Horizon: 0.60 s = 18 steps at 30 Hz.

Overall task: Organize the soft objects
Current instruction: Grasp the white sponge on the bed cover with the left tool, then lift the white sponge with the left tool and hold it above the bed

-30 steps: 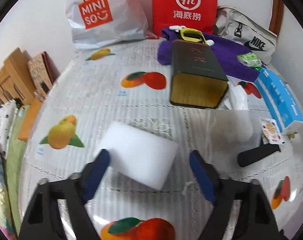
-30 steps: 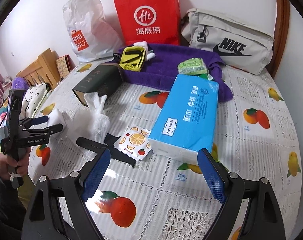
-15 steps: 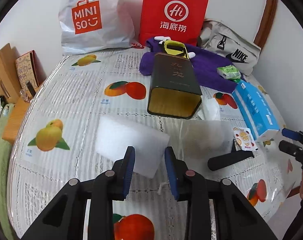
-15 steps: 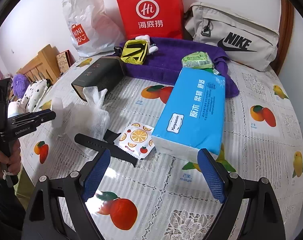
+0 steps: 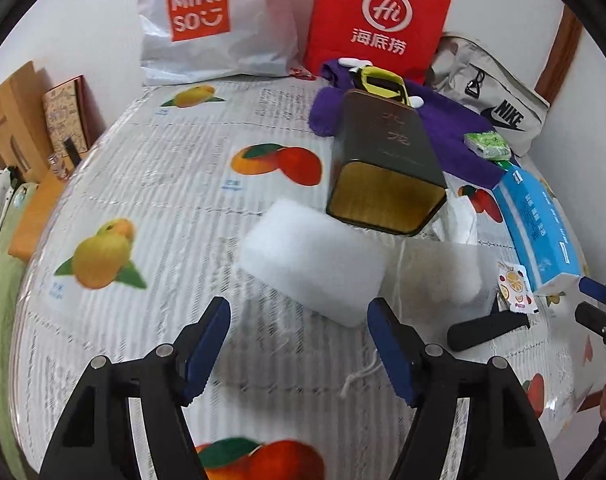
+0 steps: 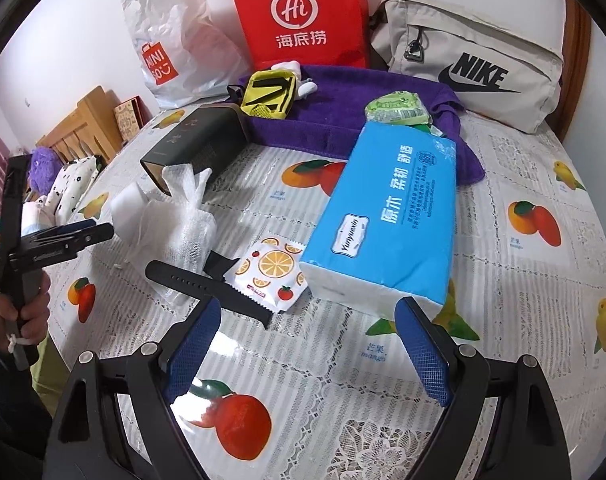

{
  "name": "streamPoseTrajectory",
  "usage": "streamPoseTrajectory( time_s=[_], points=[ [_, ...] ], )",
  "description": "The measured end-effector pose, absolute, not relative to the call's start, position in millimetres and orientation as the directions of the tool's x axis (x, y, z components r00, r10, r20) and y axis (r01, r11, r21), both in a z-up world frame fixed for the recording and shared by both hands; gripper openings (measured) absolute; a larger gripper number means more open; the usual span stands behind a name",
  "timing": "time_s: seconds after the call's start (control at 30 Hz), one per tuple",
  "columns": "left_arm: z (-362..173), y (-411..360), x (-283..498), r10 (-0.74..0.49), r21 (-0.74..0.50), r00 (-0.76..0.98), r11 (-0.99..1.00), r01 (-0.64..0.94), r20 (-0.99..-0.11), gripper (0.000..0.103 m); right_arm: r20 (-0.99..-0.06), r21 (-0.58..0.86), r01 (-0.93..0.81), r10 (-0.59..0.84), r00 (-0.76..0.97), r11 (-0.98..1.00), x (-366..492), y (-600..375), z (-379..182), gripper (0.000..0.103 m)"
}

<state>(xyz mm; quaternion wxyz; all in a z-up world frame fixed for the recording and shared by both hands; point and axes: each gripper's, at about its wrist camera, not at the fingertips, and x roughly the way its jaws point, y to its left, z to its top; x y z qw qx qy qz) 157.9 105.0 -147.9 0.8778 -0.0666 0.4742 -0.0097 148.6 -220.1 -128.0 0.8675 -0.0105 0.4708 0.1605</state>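
Sponge (image 5: 315,258), white foam block, lies on desk (image 5: 175,184) just in front of dark tin (image 5: 387,168), w/ clear plastic bag (image 5: 443,276) to its right. Left claw (image 5: 299,332) jaws opening, nothing between pads; sponge sits just beyond tips. Right claw (image 6: 307,344) wide apart, empty, near blue tissue pack (image 6: 387,220) & black strap (image 6: 207,284).

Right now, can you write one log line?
left tool: opening, empty | white foam block: on table, just ahead | right tool: open, empty
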Motion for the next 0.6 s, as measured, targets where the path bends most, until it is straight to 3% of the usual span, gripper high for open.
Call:
streamPoseTrajectory(
  time_s=[0.37, 0.47, 0.6],
  points=[
    [-143, 91, 191, -0.086, -0.071, 0.568, 0.996, 0.049, -0.818, 0.08, -0.83, 0.138, -0.274, 0.262, 0.492, 0.952, 154, -224, -132, 0.088],
    [-151, 87, 195, -0.036, -0.004, 0.571, 0.998, 0.058, -0.82, 0.091, -0.831, 0.133, -0.278, 0.26, 0.491, 0.951, 155, -223, -131, 0.088],
    [-164, 85, 198, -0.054, -0.016, 0.537, 0.997, 0.075, -0.842, 0.091, -0.836, 0.128, -0.275, 0.253, 0.487, 0.953, 158, -221, -132, 0.088]
  ],
)
